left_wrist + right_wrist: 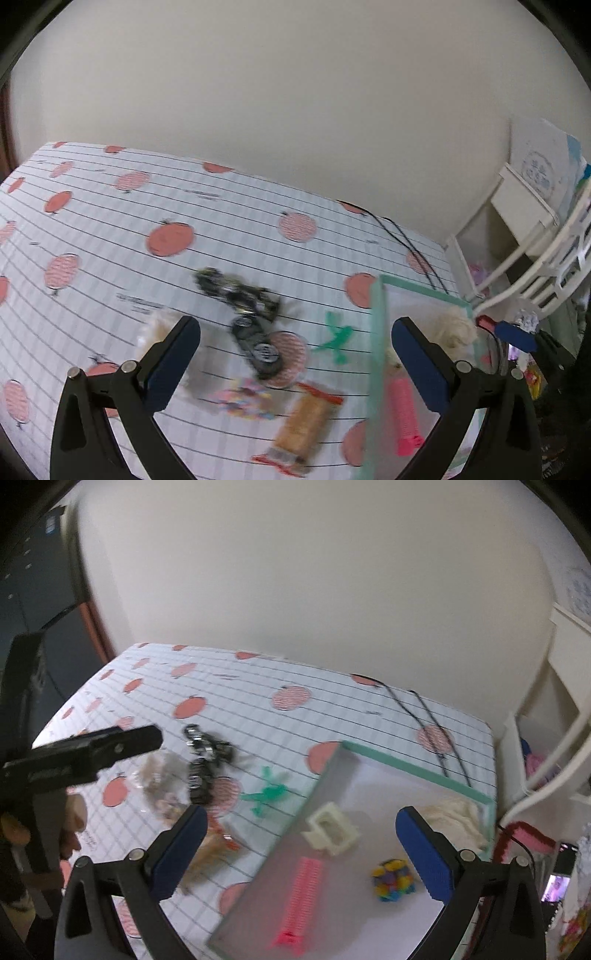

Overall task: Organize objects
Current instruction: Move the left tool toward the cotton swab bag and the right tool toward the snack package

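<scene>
A table (332,701) with an orange-dotted grid cloth ends at a pale wall; its far half is bare apart from two cables (424,720). Loose near the middle lie a black toy car (243,314), a green figure (267,794) and a snack packet (303,424). At the right edge sits a green-rimmed bin (406,766). The right view shows inside: a pink comb (301,897), white clip (330,829), coloured cube (392,880) and cream cloth (454,819). The left view shows a beaded pouch (242,400). The left gripper (295,354) and right gripper (301,845) both hang wide apart, holding nothing.
</scene>
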Motion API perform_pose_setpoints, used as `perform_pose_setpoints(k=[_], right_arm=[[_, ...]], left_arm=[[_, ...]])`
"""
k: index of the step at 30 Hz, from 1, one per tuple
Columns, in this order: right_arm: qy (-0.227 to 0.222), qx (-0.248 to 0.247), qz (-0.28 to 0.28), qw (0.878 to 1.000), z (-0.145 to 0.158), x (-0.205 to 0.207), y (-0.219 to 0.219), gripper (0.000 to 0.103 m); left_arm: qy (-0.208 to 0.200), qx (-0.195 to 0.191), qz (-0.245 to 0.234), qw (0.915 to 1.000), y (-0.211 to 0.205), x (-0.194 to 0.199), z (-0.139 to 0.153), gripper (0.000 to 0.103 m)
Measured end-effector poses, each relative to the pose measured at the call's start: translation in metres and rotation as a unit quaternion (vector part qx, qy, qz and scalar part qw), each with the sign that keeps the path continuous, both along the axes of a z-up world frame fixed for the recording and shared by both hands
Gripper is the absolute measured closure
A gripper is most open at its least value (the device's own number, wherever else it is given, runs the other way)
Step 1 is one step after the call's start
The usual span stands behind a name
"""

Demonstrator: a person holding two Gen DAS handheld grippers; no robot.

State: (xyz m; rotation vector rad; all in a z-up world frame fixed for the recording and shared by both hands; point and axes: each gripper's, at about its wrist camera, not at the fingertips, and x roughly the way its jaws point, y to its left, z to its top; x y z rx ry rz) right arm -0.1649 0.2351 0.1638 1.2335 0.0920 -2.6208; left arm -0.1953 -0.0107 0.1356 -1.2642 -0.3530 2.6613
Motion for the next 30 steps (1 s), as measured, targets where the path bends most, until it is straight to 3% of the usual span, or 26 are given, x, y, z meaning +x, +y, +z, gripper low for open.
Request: perform_pose_setpoints(k=[3, 8, 20, 26, 30], right_arm=[[-0.007, -0.007, 0.019, 1.000, -0.004, 0.002, -0.019, 0.000], [-0.039, -0.012, 0.032, 0.999, -0.023, 0.000, -0.050, 0.000], [-0.113, -0.014, 0.039, 0.993, -0.079, -0.011, -0.090, 0.000], [-0.138, -0.012, 0.034, 0.990, -0.098, -0.013, -0.102, 0.000], [-0.150, -0.013, 0.030, 0.988, -0.108, -0.013, -0.109, 0.000]], left_arm=[[0.001, -0.005, 0.021, 0.9998, -0.020, 0.000, -0.001, 0.000], [-0.041, -0.005, 0.043, 0.9982, -0.045, -0.005, -0.017, 0.000], [-0.085, -0.042, 0.014, 0.9954, -0.044, -0.007, -0.043, 0.000], [-0.108, -0.060, 0.023, 0.9921, -0.052, -0.013, -0.066, 0.000], [-0.124, -0.050, 0.030, 0.9905, -0.060, -0.018, -0.081, 0.000]])
